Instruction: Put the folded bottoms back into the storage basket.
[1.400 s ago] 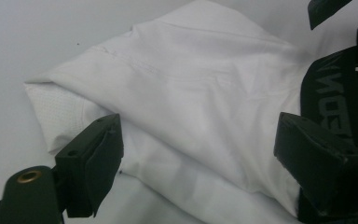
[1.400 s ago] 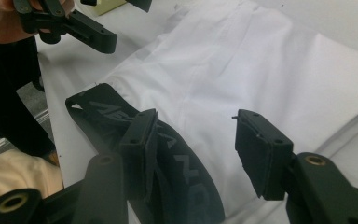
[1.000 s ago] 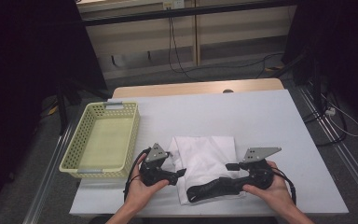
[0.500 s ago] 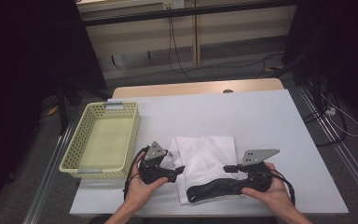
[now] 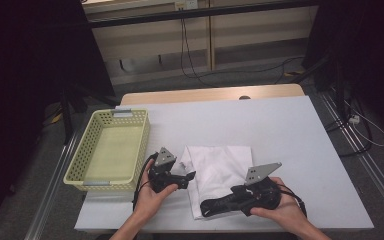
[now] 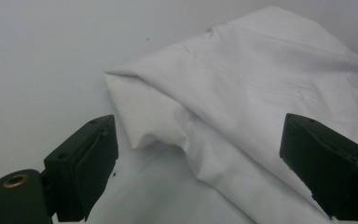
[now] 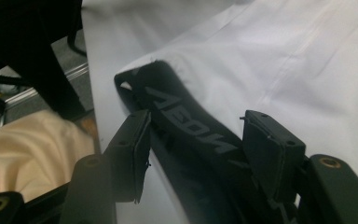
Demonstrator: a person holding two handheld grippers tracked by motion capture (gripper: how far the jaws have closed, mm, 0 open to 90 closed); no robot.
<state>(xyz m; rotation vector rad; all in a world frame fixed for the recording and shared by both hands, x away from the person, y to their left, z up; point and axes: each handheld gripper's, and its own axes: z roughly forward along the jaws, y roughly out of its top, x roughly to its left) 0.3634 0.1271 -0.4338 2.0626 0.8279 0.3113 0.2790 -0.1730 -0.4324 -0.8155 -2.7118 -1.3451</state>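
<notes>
High view puts the white garment (image 5: 219, 176) at six o'clock on the table (image 5: 290, 130), basket (image 5: 111, 150) at nine; left gripper (image 5: 184, 178) gapes wide at its folded corner, likely to pinch it; right gripper (image 5: 219, 205) straddles the black waistband (image 7: 186, 123), jaws slack, apparently steadying it.

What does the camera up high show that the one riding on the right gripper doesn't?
Only the high view takes in the yellow basket and the left gripper open at the cloth's edge. Only the right gripper view reveals grey lettering on the black band between the right gripper's jaws. Both show the white folded cloth on the table.
</notes>
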